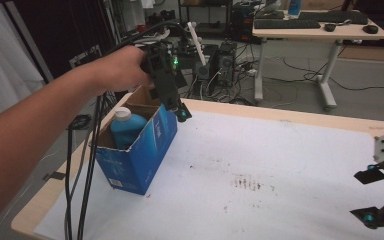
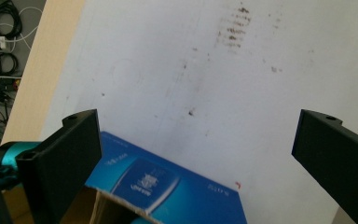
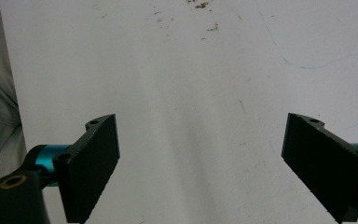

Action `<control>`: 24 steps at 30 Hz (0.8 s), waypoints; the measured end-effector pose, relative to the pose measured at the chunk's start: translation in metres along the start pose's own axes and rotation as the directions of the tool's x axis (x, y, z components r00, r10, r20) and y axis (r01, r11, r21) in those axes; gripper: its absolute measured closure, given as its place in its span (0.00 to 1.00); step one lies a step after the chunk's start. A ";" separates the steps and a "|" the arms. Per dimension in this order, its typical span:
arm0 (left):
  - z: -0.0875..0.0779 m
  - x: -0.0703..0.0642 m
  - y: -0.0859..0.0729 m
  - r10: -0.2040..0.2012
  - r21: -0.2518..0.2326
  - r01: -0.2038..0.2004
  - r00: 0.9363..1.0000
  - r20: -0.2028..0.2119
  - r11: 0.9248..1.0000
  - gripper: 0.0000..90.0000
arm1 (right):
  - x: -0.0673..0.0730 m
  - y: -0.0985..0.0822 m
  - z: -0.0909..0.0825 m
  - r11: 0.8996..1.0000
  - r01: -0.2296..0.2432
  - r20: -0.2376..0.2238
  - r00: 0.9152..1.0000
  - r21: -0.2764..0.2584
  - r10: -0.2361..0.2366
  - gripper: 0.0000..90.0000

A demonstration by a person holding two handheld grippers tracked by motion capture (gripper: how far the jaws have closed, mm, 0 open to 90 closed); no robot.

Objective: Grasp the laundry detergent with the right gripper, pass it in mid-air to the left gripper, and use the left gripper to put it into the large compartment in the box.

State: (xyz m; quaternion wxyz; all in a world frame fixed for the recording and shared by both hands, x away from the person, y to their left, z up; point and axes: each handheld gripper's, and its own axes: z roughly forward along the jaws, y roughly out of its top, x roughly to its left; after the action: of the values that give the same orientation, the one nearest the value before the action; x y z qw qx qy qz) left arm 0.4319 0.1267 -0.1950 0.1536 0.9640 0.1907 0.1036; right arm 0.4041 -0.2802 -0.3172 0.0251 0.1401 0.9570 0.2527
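The blue bottle (image 1: pixel 126 126) stands upright inside the open blue box (image 1: pixel 145 150), at its near end. The left gripper (image 1: pixel 180 111) hangs over the box's far rim, jaws spread wide and empty. Well to the right of the box, the right gripper (image 1: pixel 372 196) rests over the table (image 1: pixel 280 165), also released.

From my seat the high view looks dim, the room behind murky. Soft light falls evenly on the white table (image 1: pixel 280 165), casting weak shadows. Both gripper views are brighter, slightly soft.
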 end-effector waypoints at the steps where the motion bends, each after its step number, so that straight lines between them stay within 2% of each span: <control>1: 0.002 0.000 0.005 0.013 -0.003 -0.013 1.000 0.009 1.000 0.02 | 0.000 0.000 0.000 1.000 0.000 0.000 1.000 0.003 0.000 0.12; 7: 0.024 0.000 0.033 0.036 0.015 -0.036 0.999 0.033 0.999 0.02 | 0.000 0.005 0.000 1.000 0.000 -0.002 1.000 0.013 0.000 0.12; 11: 0.038 0.000 0.044 0.035 0.013 -0.036 0.998 0.055 0.999 0.02 | 0.000 0.009 0.000 1.000 0.008 -0.002 1.000 0.026 -0.008 0.12; 17: 0.051 0.001 0.054 0.035 0.012 -0.036 0.997 0.062 0.999 0.02 | 0.001 0.012 0.001 0.999 0.006 -0.002 1.000 0.036 -0.006 0.12; 24: 0.065 0.001 0.059 0.016 0.021 -0.017 0.997 0.077 1.000 0.02 | 0.002 0.013 0.001 0.998 0.000 -0.004 1.000 0.063 0.000 0.12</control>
State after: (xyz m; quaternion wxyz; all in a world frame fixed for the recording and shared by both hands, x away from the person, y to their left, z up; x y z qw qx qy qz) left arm 0.4693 0.0584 -0.2353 0.1495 0.9704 0.1779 0.0658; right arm 0.4057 -0.2678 -0.3117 0.0188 0.1404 0.9645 0.2227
